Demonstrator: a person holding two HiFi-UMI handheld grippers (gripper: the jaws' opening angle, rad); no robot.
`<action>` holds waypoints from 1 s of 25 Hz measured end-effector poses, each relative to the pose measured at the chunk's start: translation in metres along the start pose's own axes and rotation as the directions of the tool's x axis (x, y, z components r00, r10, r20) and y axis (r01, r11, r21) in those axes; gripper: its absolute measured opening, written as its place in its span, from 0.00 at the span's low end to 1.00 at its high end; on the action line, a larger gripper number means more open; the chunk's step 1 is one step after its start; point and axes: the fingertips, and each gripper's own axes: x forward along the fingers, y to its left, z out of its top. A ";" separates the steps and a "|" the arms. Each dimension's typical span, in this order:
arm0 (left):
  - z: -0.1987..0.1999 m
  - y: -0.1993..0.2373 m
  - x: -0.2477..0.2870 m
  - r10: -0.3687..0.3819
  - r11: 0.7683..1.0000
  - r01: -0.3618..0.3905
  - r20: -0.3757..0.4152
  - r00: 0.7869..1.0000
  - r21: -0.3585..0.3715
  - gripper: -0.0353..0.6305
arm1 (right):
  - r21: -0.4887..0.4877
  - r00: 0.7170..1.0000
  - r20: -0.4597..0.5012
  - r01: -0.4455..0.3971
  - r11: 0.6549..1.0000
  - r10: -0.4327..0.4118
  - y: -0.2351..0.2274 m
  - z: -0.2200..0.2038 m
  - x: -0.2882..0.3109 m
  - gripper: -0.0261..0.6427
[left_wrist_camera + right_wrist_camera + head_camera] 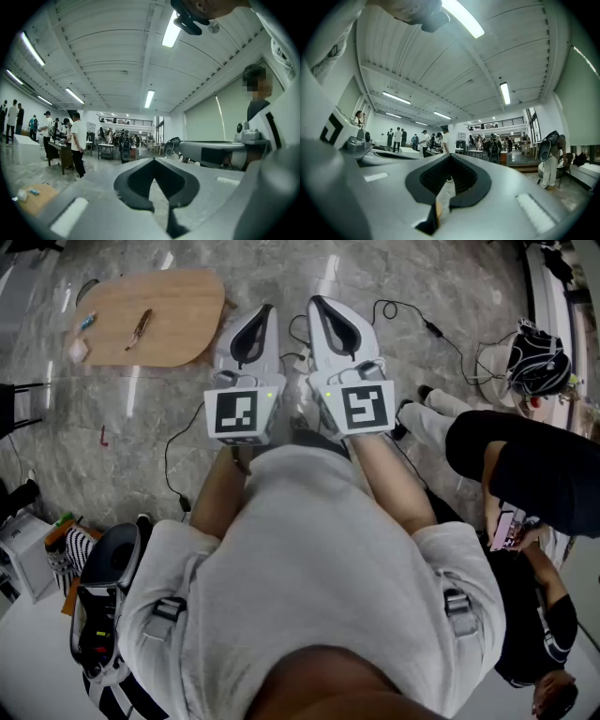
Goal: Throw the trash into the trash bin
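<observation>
Shirt [328,577]: grey, right under the camera, with both bare arms reaching forward.
Left claw [266,309]: clenched, tips together, nothing in it, held out level above the floor [141,427].
Right claw [315,302]: clenched too, and empty, just beside the left one.
Trash [141,329]: a brown stick, a blue bit [86,322] and a pale bit [78,351] lie on a wooden board [183,320] on the floor, off to the left, well apart from both claws.
Person in black [525,465]: sits at the right.

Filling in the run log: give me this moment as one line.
phase: before pickup | left gripper: shut, empty | right gripper: shut, empty | trash: scraps on wooden board, untouched
</observation>
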 end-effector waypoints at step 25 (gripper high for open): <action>-0.053 0.306 -0.232 0.721 0.688 -0.725 -0.079 0.689 -0.040 0.08 | 0.083 0.672 0.019 -0.739 0.668 0.741 0.355 -0.043 0.162 0.05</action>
